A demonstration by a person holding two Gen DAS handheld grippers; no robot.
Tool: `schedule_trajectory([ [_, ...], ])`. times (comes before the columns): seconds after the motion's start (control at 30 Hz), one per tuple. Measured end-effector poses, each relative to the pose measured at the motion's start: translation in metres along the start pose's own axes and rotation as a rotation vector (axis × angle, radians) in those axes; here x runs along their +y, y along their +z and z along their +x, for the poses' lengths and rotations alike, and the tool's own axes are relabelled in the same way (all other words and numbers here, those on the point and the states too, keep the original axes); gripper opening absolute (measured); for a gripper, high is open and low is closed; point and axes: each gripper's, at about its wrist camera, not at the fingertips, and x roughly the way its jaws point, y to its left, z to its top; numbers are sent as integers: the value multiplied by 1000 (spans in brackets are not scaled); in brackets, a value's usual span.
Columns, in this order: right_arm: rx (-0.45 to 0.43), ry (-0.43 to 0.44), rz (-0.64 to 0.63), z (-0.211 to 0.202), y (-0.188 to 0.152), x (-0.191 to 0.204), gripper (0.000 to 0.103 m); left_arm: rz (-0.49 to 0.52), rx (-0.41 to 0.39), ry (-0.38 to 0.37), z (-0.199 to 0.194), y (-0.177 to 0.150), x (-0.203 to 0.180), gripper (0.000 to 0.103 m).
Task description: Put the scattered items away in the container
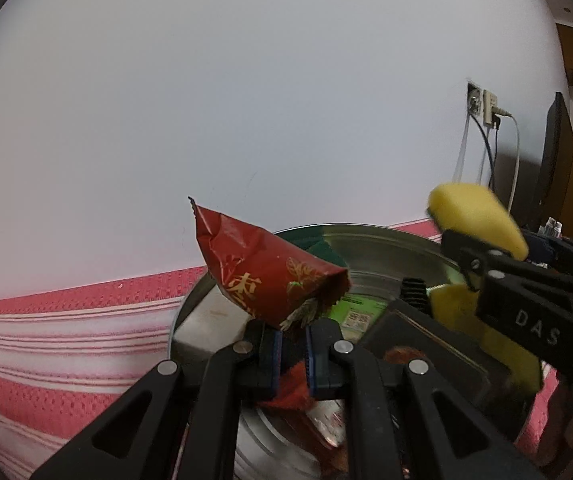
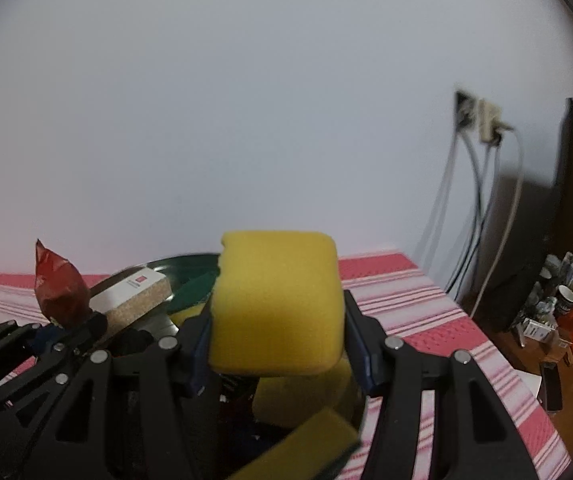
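Left gripper [image 1: 291, 354] is pinching fully closed on the bottom corner of a red snack packet [image 1: 264, 270]; that thin crimped edge is all that is sitting between the pads. Right gripper [image 2: 278, 354] is standing partly open, its pads squeezing a yellow sponge [image 2: 276, 304] by its two side faces.

Both are hovering over the round metal tin [image 1: 386, 244], packet on the left, sponge on the right. The tin is sitting on a pink striped cloth [image 1: 46, 344] and is already holding other sponges, a white-topped block [image 2: 138, 292] and more packets.

Handling, my read:
- Packet: very light, crinkly film, slick. The corner pinch is looking marginal; holding across the sealed seam would be safer. Contents possibly crushable, so no hard clamp on the body.
- Sponge: light, soft, springy. It is compressing under the pads and gripping well. Mid-body side hold is the right spot. Nothing fragile.

Orientation:
- Packet is standing up from the jaws, long axis tilting up and to the left, torn tip uppermost, away from the gripper.
- Sponge is sticking forward and up out of the jaws, broad face toward the right wrist camera, long axis roughly along the fingers.

Behind: a plain white wall [image 1: 246, 100], with a wall socket [image 1: 482, 104] and dangling cables at far right.
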Motion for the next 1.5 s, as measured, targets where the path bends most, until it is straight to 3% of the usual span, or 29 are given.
schedule_trajectory([
  [0.1, 164, 39, -23, 36, 21, 0, 56, 20, 71, 6, 17, 7, 3, 10],
  [0.27, 339, 56, -96, 77, 30, 12, 56, 32, 212, -30, 44, 14, -2, 10],
  [0.43, 430, 52, -109, 98, 31, 20, 57, 83, 259, -20, 47, 13, -9, 15],
  [0.5, 421, 62, -110, 98, 29, 22, 59, 89, 291, -23, 50, 12, -10, 19],
  [0.53, 397, 48, -108, 94, 28, 23, 66, 77, 286, -30, 49, 12, -9, 24],
  [0.6, 342, 36, -108, 80, 30, 22, 79, 50, 257, -40, 43, 15, -5, 43],
  [0.67, 262, 29, -89, 61, 34, 22, 89, 8, 225, -108, 35, 20, 1, 61],
  [0.7, 235, 23, -73, 51, 35, 21, 94, 0, 212, -116, 31, 21, 2, 65],
  [0.83, 97, 4, 8, 4, 34, 15, 103, 66, 67, 11, -3, 28, -2, 91],
  [0.9, 84, -7, 14, -8, 32, 15, 103, 112, 2, 76, -20, 30, -4, 95],
  [0.97, 94, -19, 31, -22, 32, 15, 103, 112, -4, 95, -25, 33, 2, 97],
  [1.13, 85, 4, 160, -52, 13, 7, 103, 72, 16, 101, -33, 29, 17, 97],
  [1.33, 197, -76, 206, -63, -3, 1, 103, 56, 61, 104, -37, 18, 15, 97],
  [1.5, 225, -120, 177, -85, -10, 5, 103, 95, 109, 140, -47, 5, 3, 97],
])
